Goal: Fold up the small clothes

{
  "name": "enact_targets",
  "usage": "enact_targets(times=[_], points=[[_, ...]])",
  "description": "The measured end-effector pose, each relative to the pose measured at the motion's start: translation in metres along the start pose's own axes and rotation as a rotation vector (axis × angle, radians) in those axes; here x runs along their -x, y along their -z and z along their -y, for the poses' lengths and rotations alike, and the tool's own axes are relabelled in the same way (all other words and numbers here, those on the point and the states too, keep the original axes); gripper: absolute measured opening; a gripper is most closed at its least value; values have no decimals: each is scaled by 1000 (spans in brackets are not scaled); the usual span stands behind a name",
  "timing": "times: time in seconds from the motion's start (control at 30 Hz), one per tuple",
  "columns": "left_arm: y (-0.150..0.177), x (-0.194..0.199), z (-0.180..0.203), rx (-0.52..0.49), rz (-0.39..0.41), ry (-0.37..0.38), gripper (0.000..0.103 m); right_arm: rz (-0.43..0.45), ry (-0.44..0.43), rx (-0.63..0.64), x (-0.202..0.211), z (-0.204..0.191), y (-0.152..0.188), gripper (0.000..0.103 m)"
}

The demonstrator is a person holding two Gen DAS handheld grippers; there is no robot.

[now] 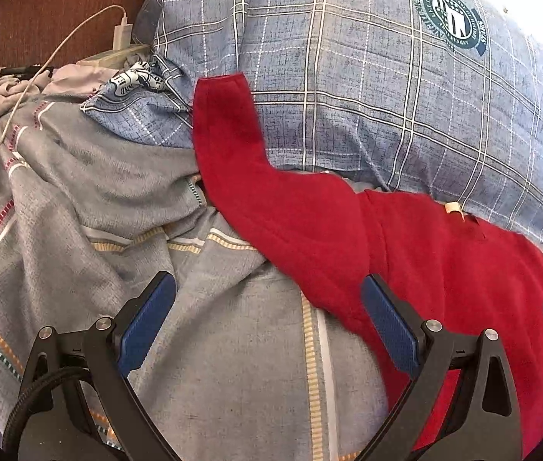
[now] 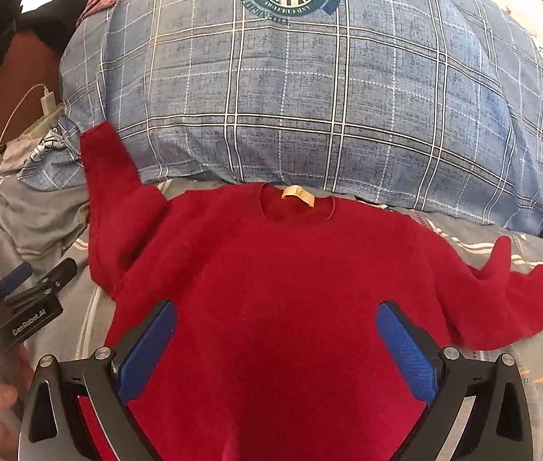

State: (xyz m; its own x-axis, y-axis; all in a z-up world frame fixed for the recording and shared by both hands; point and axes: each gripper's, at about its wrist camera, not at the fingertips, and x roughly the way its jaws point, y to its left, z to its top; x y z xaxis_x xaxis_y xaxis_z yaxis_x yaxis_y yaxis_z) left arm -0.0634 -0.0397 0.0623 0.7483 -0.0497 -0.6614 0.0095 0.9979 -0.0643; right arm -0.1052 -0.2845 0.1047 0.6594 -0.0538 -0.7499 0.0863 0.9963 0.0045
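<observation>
Grey striped bedding [image 1: 233, 345] covers the bed, with a big blue checked pillow [image 2: 290, 96] at its far edge. Both grippers hang with their fingers spread wide and nothing between them: the right gripper [image 2: 277, 330] sits over the lower middle of a red sweater [image 2: 271, 269], while the left gripper [image 1: 267, 307] is over bare bedding, its right-hand finger just above the sweater's side edge. The sweater lies flat and face up on the bed, its collar and label [image 2: 298, 194] touching the foot of the pillow. One sleeve [image 1: 229, 123] runs up against the pillow's near left corner; the other sleeve [image 2: 502, 292] is spread toward the right edge of the bed, its cuff kinked upward. A white charger and cable [image 1: 121, 32] lie by the far left corner. By my reading no fold has been made yet: sleeves and body all remain to be folded in
</observation>
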Motion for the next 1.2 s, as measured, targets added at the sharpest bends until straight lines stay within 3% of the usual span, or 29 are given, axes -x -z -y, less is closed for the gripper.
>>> enact_targets(times=[0.47, 0.8, 1.2], points=[[-5, 33, 42, -116, 37, -18, 98, 9, 35, -45, 1, 35, 11, 103], [-7, 52, 73, -143, 55, 14, 98, 39, 30, -97, 17, 57, 10, 103], [-5, 44, 87, -140, 20, 23, 98, 41, 35, -98, 20, 69, 14, 103]])
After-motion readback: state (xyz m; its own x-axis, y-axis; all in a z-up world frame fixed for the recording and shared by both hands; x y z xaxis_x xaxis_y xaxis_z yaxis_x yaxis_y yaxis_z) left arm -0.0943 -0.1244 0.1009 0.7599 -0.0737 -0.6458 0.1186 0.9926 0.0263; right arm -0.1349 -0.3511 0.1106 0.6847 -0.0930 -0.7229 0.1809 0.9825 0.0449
